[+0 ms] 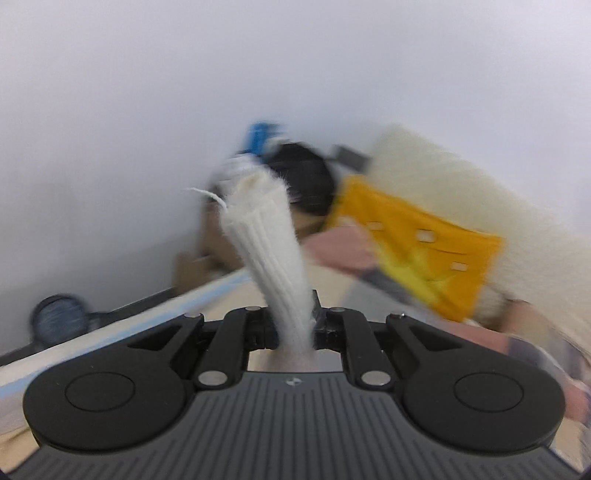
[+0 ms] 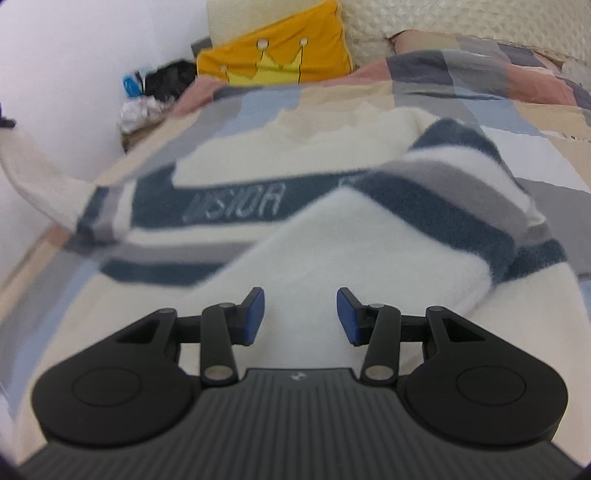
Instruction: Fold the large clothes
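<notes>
- The left gripper (image 1: 295, 325) has its 2 jaws pressed together on a ribbed cream cuff (image 1: 264, 251) of the sweater, which stands up out of the grip and ends in a fuzzy edge with a loose thread (image 1: 208, 195) curling off it.
- Behind that cuff, the left wrist view is smeared with blur: a yellow cushion (image 1: 417, 247), a cream fluffy pillow (image 1: 461, 192), a black bag (image 1: 306, 177) and something blue (image 1: 260, 136) against the white wall (image 1: 110, 110).
- The right gripper (image 2: 301, 317) hangs over the sweater with its blue pads (image 2: 255, 314) well apart and nothing between them; they touch nothing that I can see.
- The sweater (image 2: 295, 177) lies spread on the patchwork bedcover (image 2: 480, 99), cream with dark blue and grey bands, and lettering (image 2: 236, 206) runs along 1 blue band across the chest.
- Its right sleeve (image 2: 461, 192) is folded in across the body, lying diagonally over the front.
- Its left sleeve (image 2: 44, 192) is lifted off the bed and stretches up and away to the left edge of the right wrist view.
- At the head of the bed the yellow cushion (image 2: 280, 59) shows a crown design, leaning against cream pillows (image 2: 443, 18).
- A black bag (image 2: 170, 79) and crumpled white stuff (image 2: 140, 110) sit beside the bed by the wall.
</notes>
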